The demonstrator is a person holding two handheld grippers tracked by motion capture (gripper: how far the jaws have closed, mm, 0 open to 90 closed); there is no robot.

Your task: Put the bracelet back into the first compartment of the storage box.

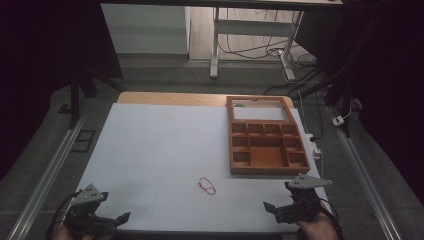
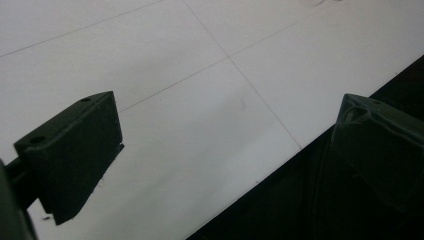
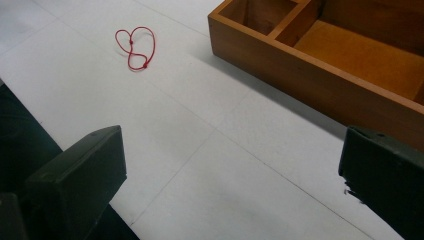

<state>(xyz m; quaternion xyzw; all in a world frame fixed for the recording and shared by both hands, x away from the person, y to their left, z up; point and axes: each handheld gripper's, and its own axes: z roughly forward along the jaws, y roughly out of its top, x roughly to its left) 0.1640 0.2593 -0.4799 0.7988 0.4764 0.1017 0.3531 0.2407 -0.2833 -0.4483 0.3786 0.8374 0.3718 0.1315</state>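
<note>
Red string loop (image 1: 206, 186) lies flat on the white table sheet (image 1: 160, 145), near the front edge, just ahead-left of the wooden compartment tray (image 1: 267, 141) and apart from it; I also see it in the right gripper view (image 3: 135, 48). Left gripper (image 1: 122, 218) sits at the near-left corner, jaws wide apart, holding nothing. Right gripper (image 1: 267, 206) sits at the near-right edge below the tray, jaws equally wide, empty.

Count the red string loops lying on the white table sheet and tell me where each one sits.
1. The red string loop lies on the white sheet near its front edge, in front of and left of the wooden box, apart from it.
</note>
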